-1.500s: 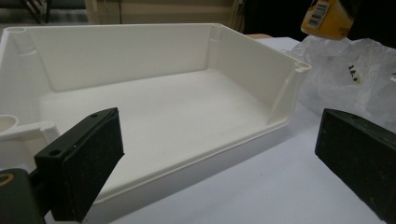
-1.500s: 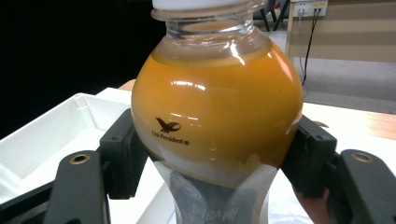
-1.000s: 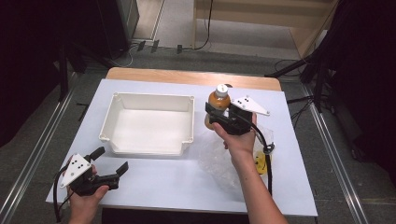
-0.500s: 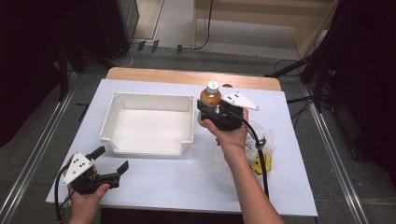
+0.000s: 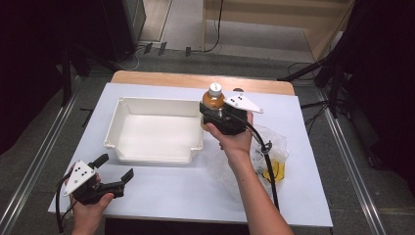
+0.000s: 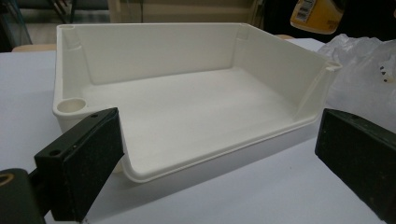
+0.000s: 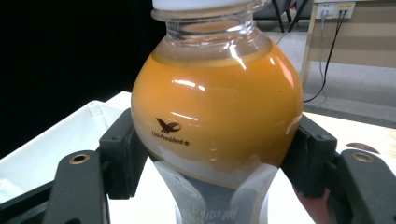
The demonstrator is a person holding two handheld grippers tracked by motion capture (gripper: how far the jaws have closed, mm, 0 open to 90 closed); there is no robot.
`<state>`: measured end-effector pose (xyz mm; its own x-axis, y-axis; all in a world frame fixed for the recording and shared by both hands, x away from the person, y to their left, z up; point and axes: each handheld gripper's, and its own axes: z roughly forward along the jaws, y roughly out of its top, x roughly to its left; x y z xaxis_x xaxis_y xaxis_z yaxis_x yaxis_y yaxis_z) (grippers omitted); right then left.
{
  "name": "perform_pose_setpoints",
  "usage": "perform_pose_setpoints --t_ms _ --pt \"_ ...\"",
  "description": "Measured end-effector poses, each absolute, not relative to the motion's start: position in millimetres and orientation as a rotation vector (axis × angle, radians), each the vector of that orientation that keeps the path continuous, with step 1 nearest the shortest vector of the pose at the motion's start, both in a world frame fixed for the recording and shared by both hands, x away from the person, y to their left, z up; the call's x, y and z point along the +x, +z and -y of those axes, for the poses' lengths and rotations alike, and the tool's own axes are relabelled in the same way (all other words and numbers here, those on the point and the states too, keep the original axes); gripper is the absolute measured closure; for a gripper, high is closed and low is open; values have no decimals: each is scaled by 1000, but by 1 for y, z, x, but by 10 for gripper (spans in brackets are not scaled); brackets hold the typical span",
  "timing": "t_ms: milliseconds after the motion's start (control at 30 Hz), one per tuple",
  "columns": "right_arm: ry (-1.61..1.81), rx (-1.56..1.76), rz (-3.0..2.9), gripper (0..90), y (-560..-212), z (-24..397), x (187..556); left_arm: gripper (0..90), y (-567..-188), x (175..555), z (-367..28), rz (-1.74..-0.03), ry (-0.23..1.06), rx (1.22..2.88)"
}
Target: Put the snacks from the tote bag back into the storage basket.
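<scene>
A bottle of orange juice (image 5: 214,99) with a white cap is held upright above the table, just past the right wall of the empty white tray (image 5: 154,134). My right gripper (image 5: 212,112) is shut on it; in the right gripper view the black jaws press both sides of the bottle (image 7: 215,107) below its round belly. My left gripper (image 5: 116,167) rests open at the near left of the table. Its wide-apart pads (image 6: 79,161) frame the tray (image 6: 70,105), with nothing between them. The bottle's (image 6: 317,14) base shows at the top right of the left gripper view.
A crumpled clear plastic bag (image 5: 266,149) with something yellow inside lies right of the tray, under my right forearm. The white table top (image 5: 171,191) ends in a wooden strip at the far edge. A corner of the tray (image 7: 46,149) lies below the right gripper's left jaw.
My right gripper has carried the bottle leftward, closer to the tray's right wall. The left gripper has stayed where it was.
</scene>
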<state>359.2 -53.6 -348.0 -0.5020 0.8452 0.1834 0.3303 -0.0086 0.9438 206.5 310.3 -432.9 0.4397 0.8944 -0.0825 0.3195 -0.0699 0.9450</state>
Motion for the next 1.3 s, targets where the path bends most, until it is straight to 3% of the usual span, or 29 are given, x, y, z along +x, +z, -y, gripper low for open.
perform_pose_setpoints --t_ms 1300 --pt "1550 1137 -1907 329 -349 5 367 9 -435 205 -313 -1082 664 1624"
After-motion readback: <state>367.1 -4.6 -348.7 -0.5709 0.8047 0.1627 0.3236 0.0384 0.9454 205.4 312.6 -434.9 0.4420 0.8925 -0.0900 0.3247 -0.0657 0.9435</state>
